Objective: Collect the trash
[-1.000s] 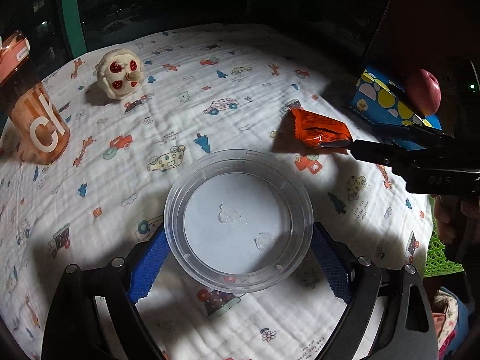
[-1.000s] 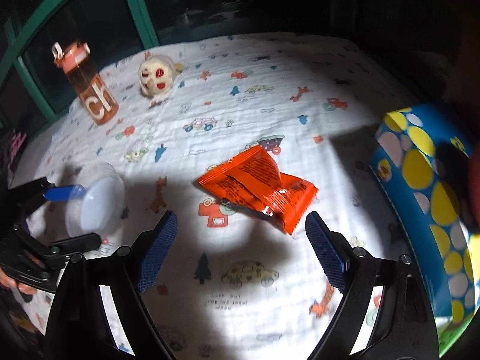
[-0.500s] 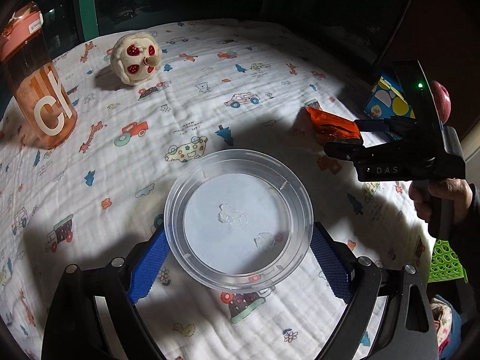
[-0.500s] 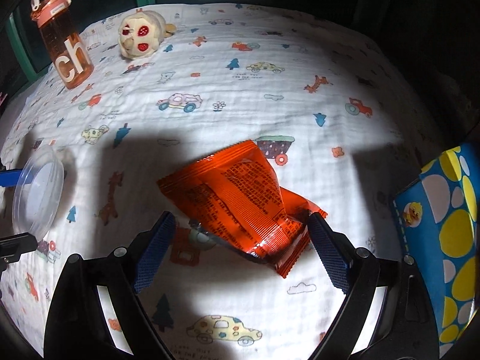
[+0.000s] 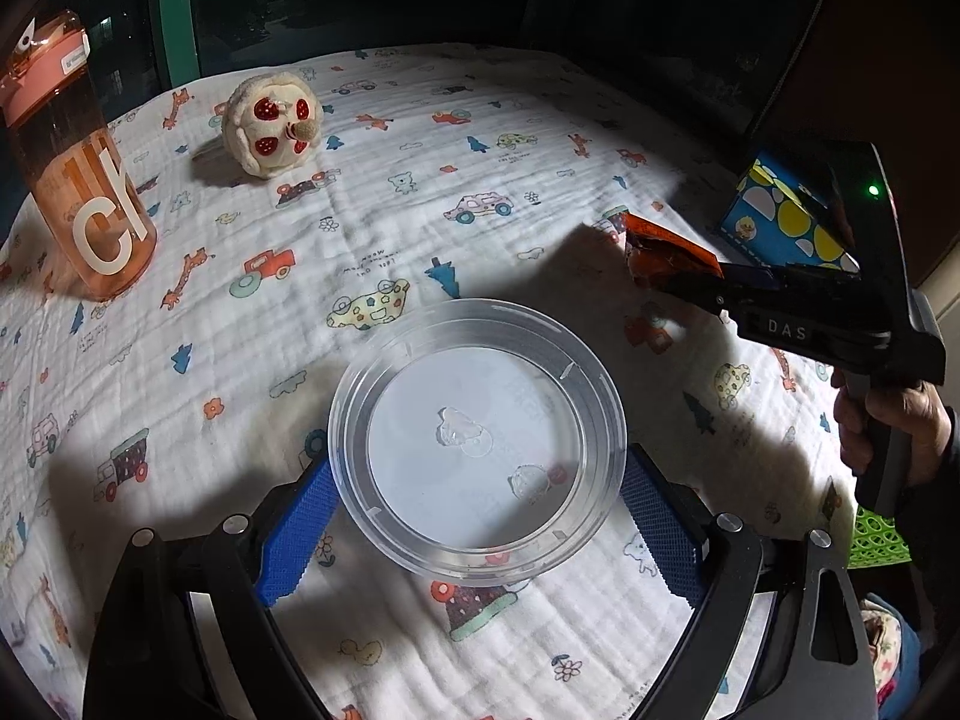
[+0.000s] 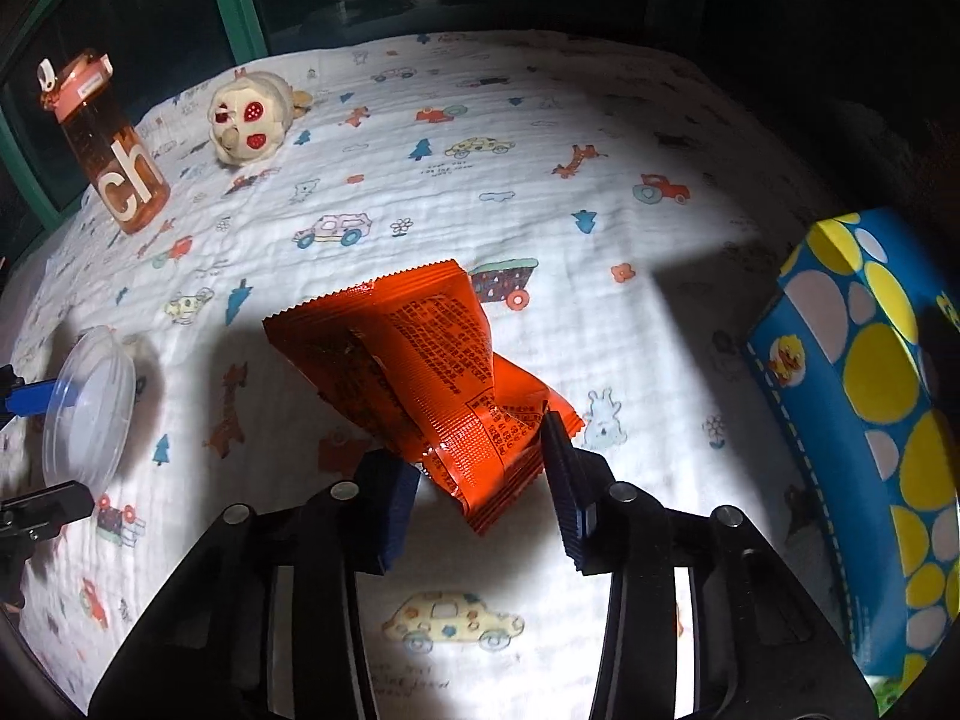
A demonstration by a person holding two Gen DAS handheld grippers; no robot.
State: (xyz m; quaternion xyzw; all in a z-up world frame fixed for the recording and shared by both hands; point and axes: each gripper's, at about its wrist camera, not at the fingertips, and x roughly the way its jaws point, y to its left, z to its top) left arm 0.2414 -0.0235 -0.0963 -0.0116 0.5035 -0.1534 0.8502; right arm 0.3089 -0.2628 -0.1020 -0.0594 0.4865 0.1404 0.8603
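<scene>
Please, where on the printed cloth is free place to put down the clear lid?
The cloth is bare between the stuffed toy and the blue box, beyond the orange wrapper. Also free: between the bottle and the clear lid. Crowded: near the box, where the right tongs are closing on the wrapper.

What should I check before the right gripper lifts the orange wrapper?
1. Wrapper between the jaws: ok. The right gripper is closing on the near end of the orange wrapper, pads at its crumpled sides.
2. Grip firm: cannot tell; jaws are closing on thin foil.
3. Cloth caught in the pinch: cannot tell; the wrapper hides it.
4. Lift path: ok. The blue dotted box stands apart, to the side.
5. Left gripper load: ok. The clear lid sits between its blue pads.
6. Drop spot: cannot tell. Only a green basket corner shows.
</scene>
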